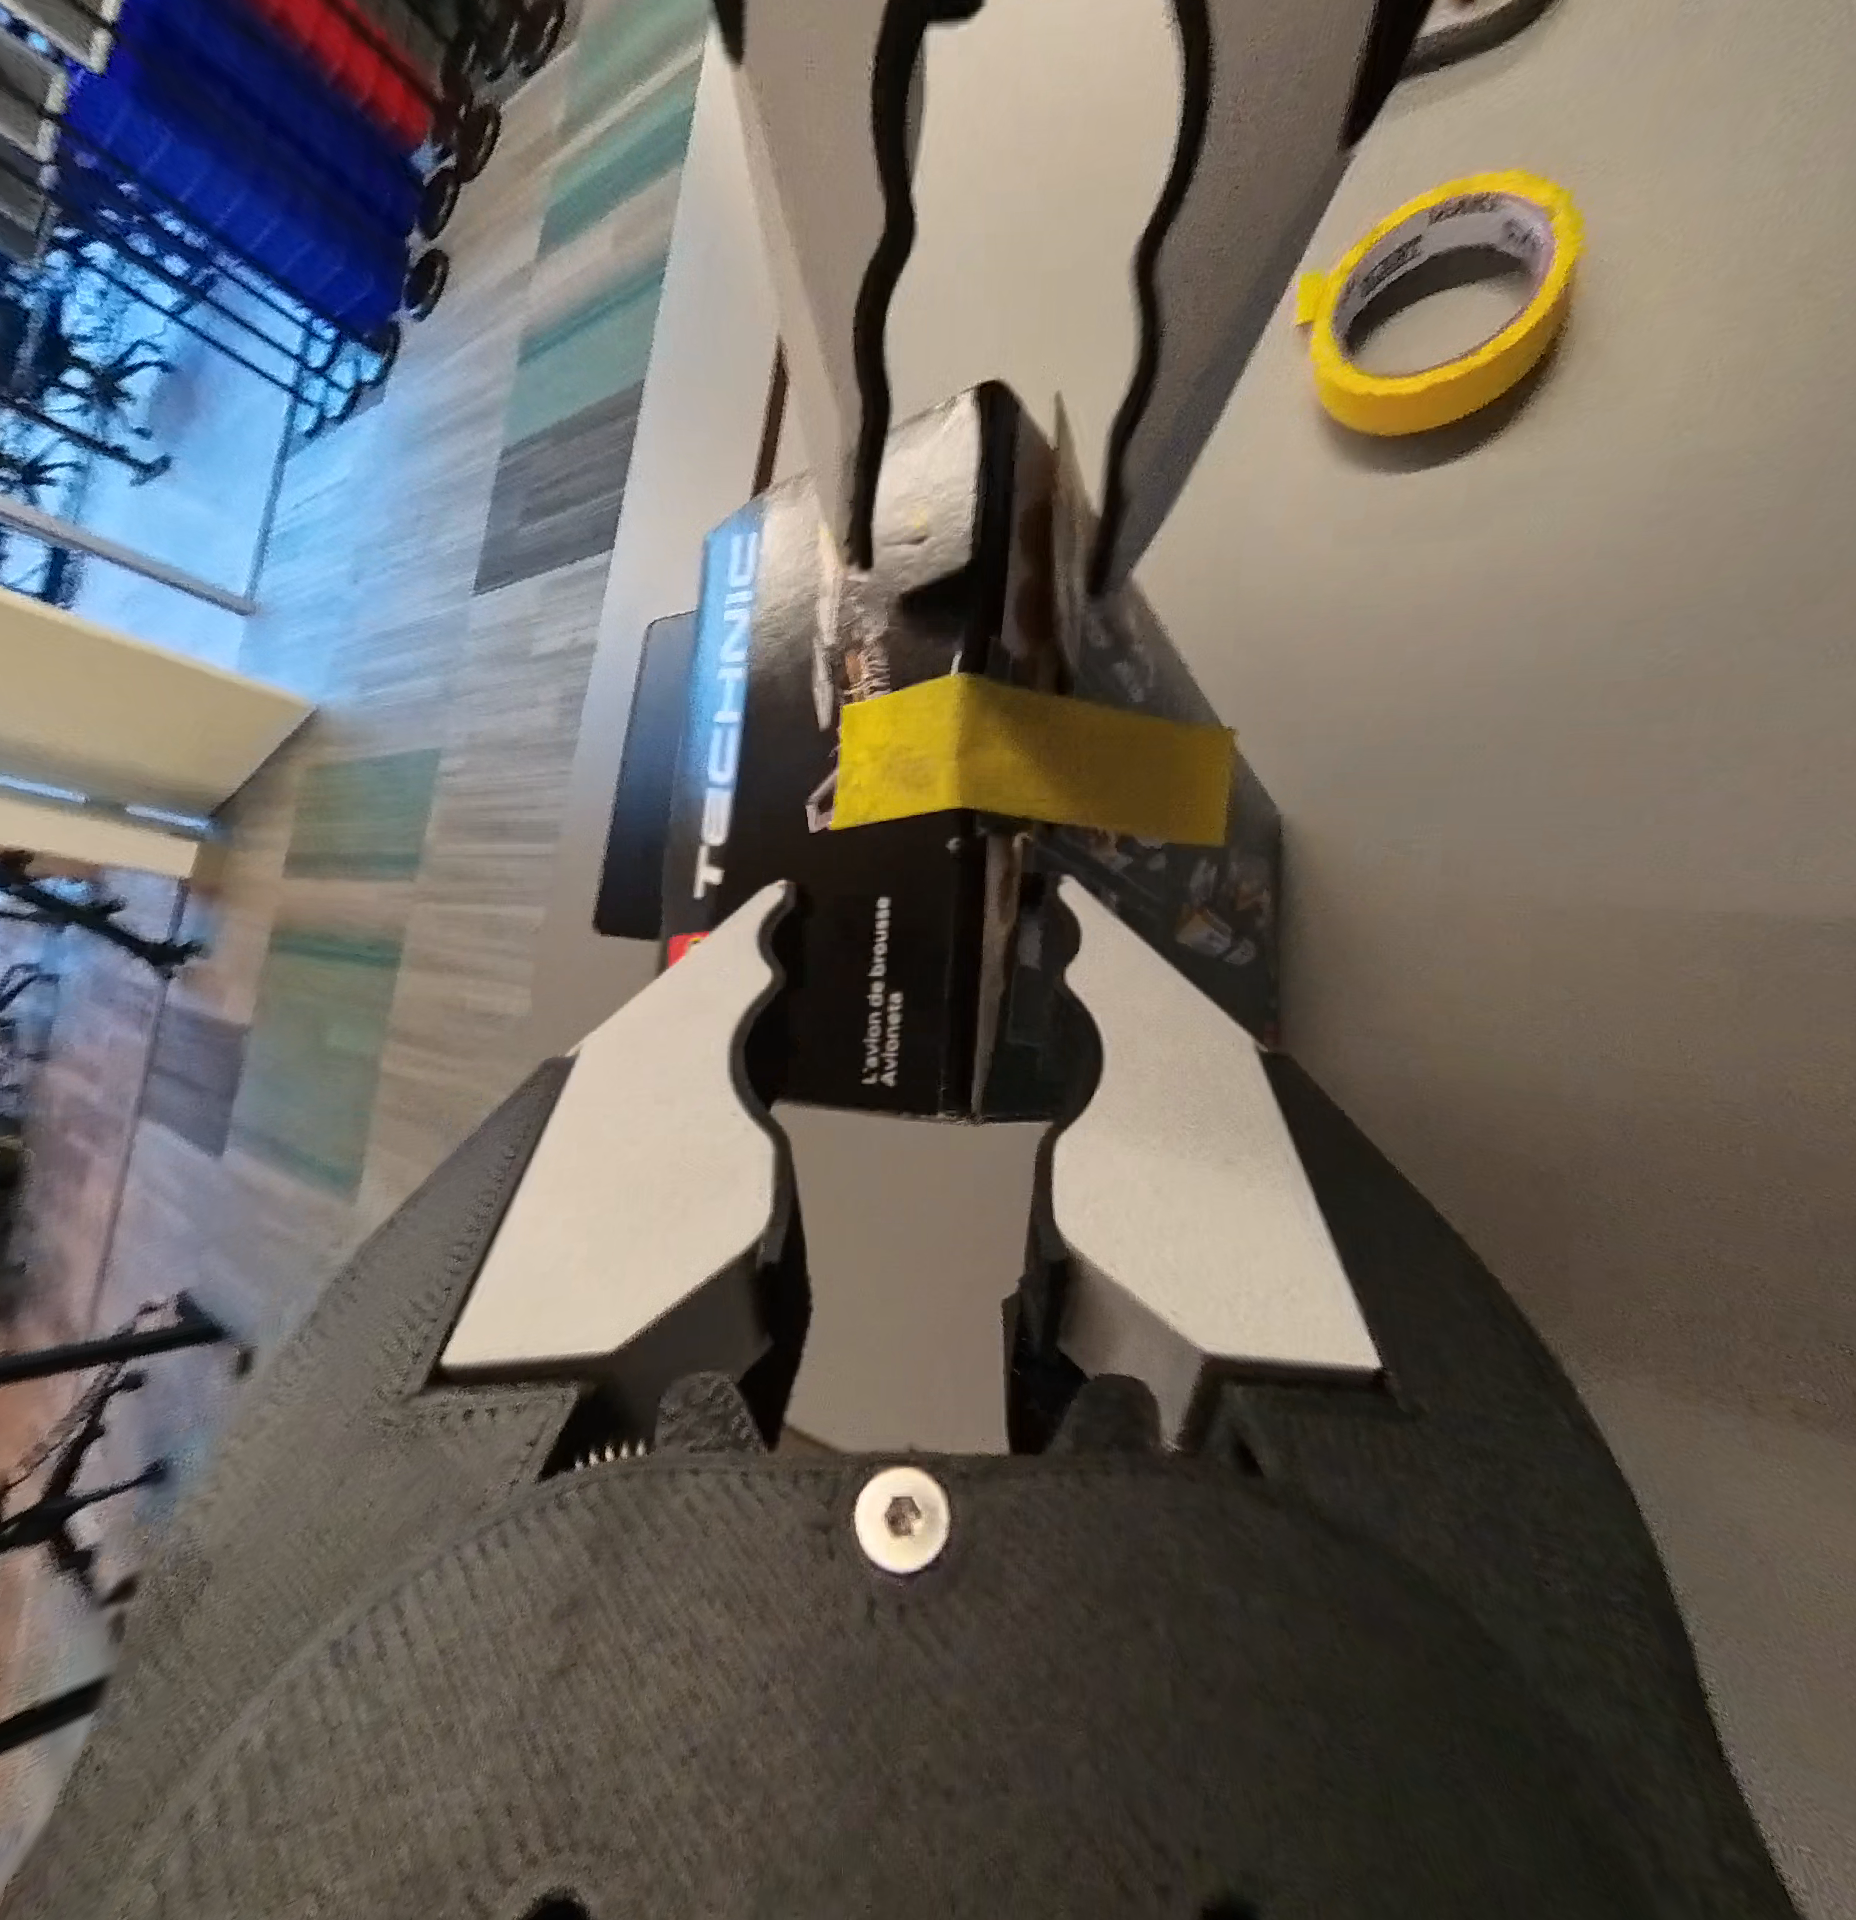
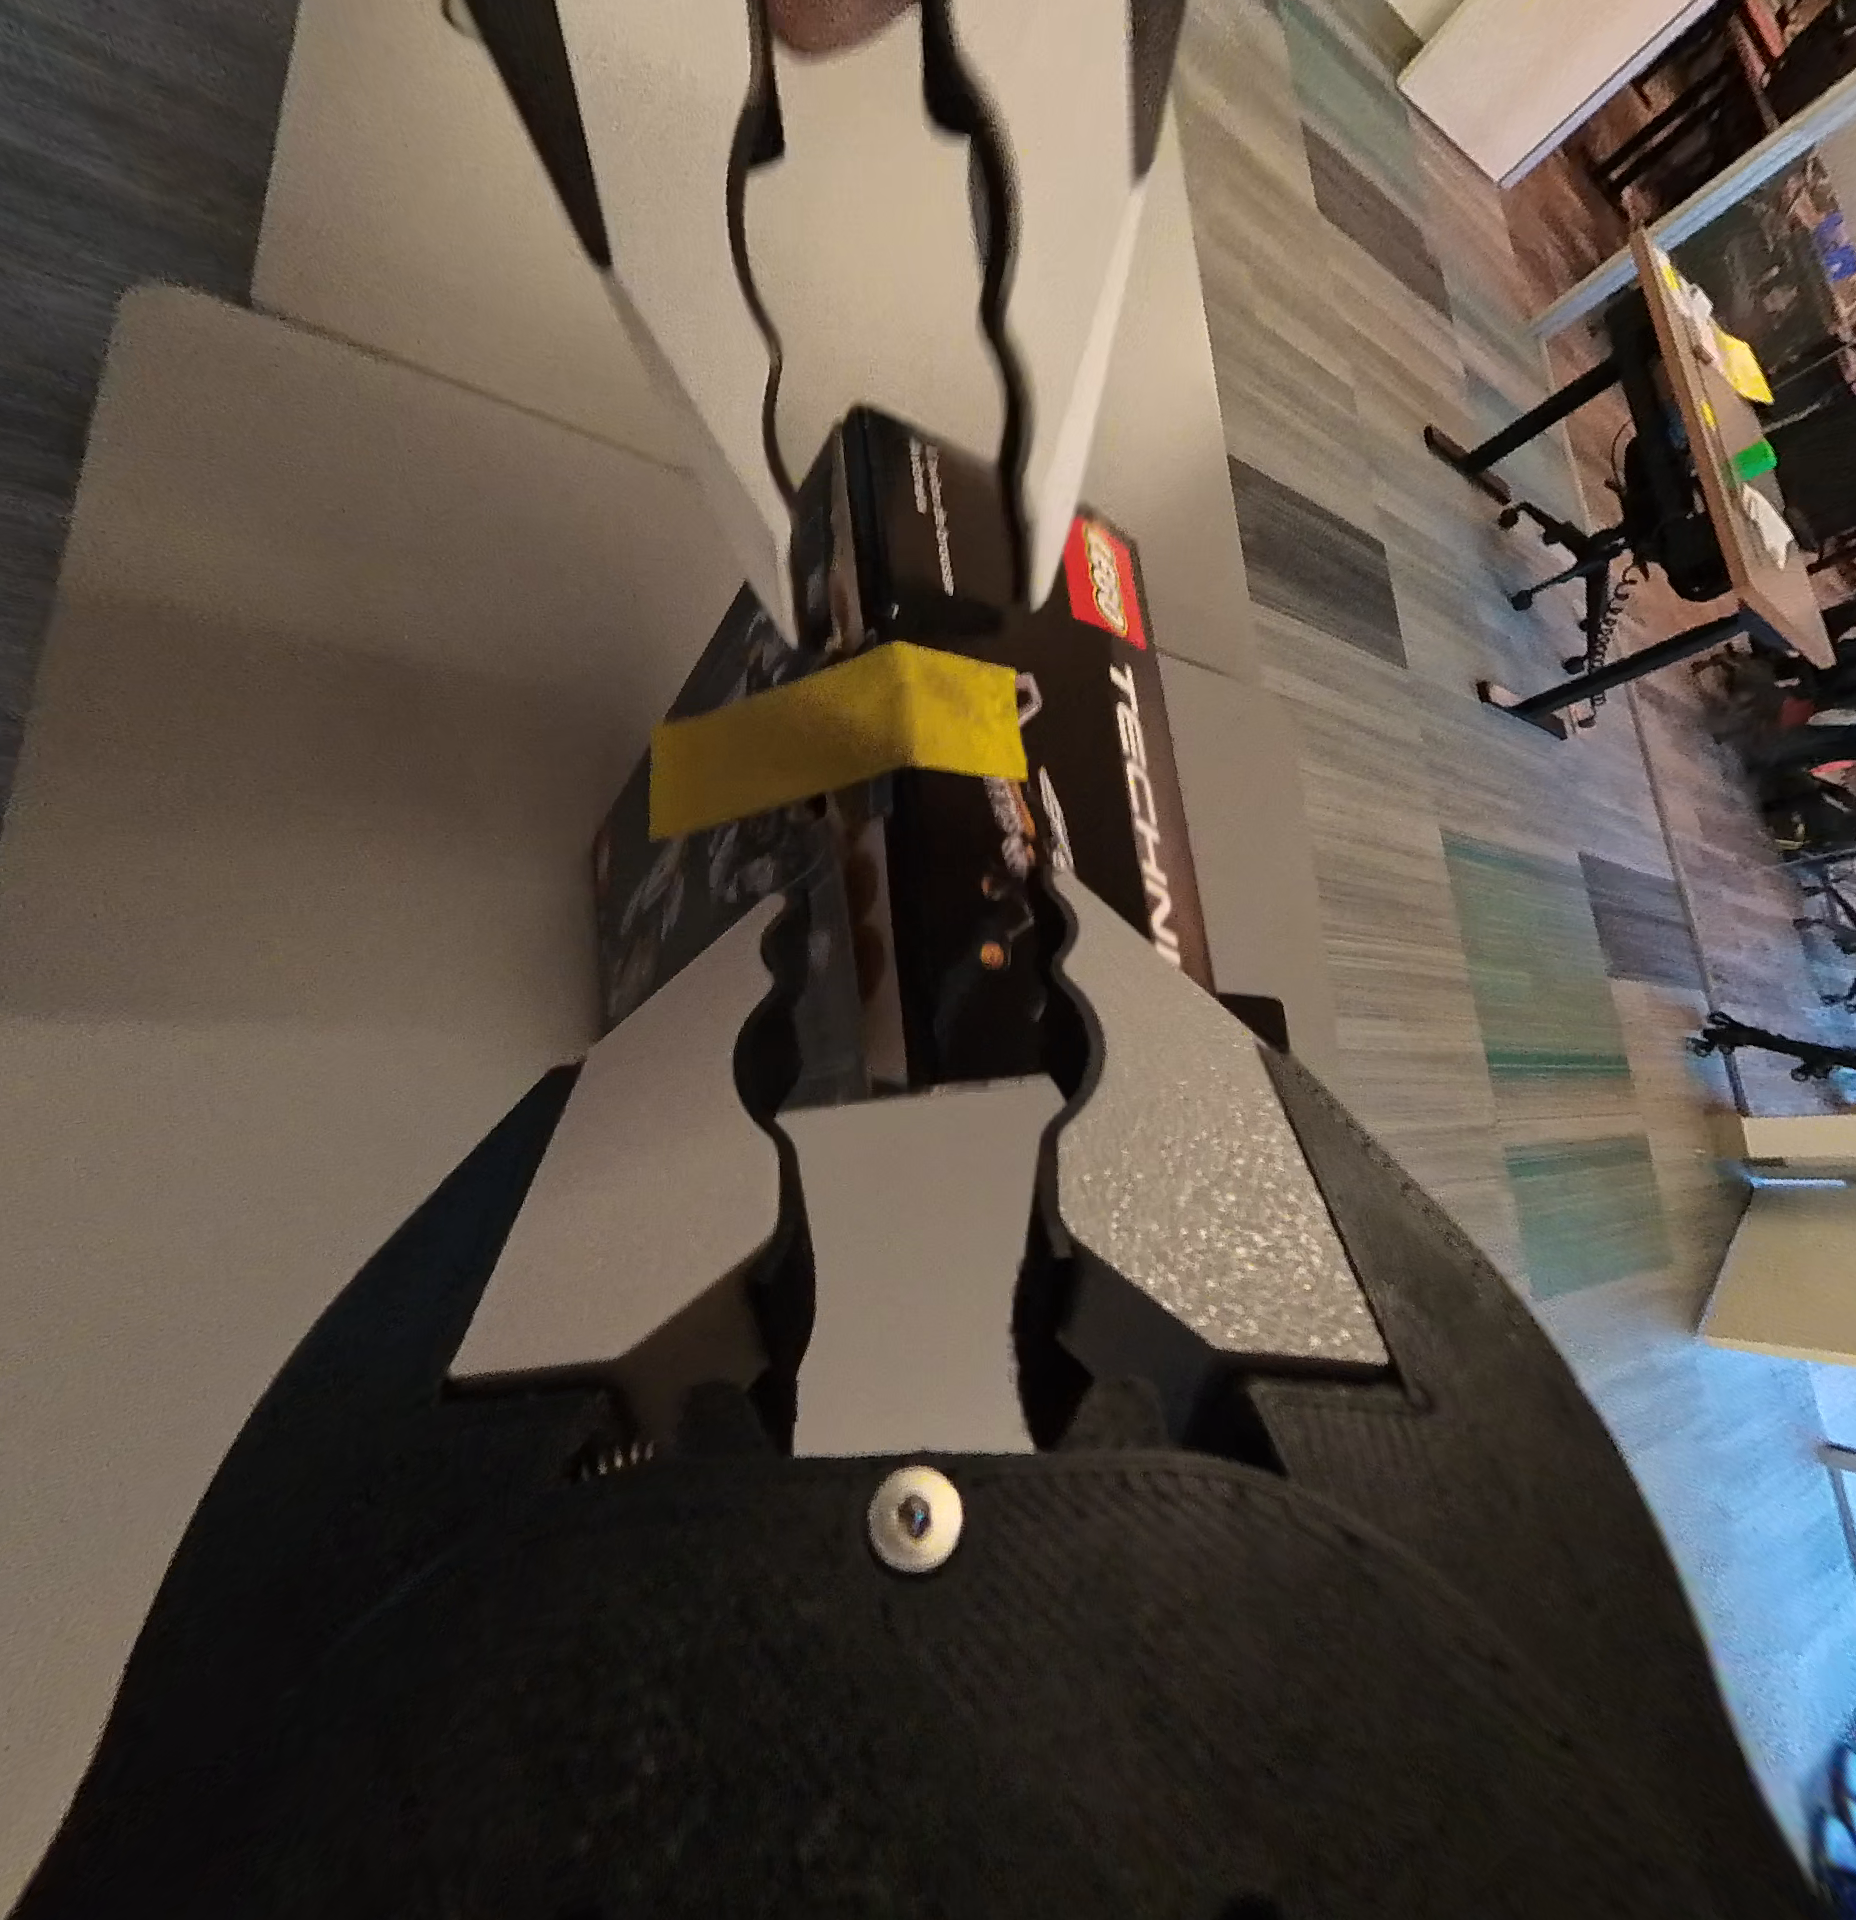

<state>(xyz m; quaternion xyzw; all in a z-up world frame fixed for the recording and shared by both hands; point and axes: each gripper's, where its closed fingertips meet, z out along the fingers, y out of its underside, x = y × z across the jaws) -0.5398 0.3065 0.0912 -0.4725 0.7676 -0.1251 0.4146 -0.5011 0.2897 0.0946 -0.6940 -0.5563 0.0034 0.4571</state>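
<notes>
A black toy box (image 1: 893,997) with a yellow tape strip (image 1: 1038,764) folded over its seam sits between both grippers, by the pale table (image 1: 1526,935). My left gripper (image 1: 929,904) is shut on the box's near end, one finger on each side. My right gripper (image 1: 981,577) comes in from the top and grips the far end. In the right wrist view my right gripper (image 2: 919,899) is shut on the box (image 2: 945,935), with the tape strip (image 2: 830,743) just beyond and the left gripper (image 2: 916,611) on the opposite end.
A roll of yellow tape (image 1: 1423,384) lies on the table to the upper right of the box. The table edge (image 1: 685,416) runs close beside the box, with carpet-tile floor beyond. A desk and chairs (image 2: 1713,468) stand farther off, and a blue and red cart (image 1: 259,177). Spacing between my two grippers at the tips: around 5 cm.
</notes>
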